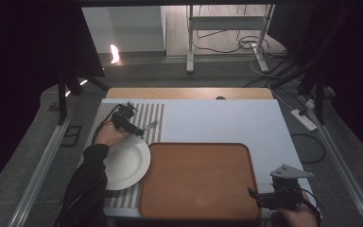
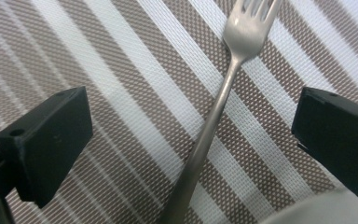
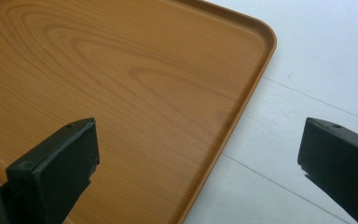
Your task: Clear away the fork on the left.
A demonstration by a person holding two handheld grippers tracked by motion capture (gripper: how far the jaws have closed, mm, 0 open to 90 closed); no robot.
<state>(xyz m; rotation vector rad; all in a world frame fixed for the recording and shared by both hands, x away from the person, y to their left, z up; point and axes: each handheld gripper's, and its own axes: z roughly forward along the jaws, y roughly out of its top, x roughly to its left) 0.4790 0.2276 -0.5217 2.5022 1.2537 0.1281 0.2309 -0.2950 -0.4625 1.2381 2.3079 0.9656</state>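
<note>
The left gripper (image 2: pixel 193 140) hovers low over the striped placemat (image 2: pixel 121 93), its jaws spread wide with the fork (image 2: pixel 214 112) lying between them, untouched by either. The fork rests flat on the mat just beyond the rim of the white plate (image 1: pixel 125 163), tines pointing away from the person. It looks like thin, stiff metal, light and smooth, and I'd expect it to slip or pivot if pinched near one end. The narrow handle, about midway along, seems the sensible place to grip, with the jaws closing across its width. Lying so flat on the woven mat, it leaves little edge to catch. Over at the near right corner of the wooden tray (image 3: pixel 121 84), the right gripper (image 3: pixel 198 172) waits with its jaws apart, holding nothing.
</note>
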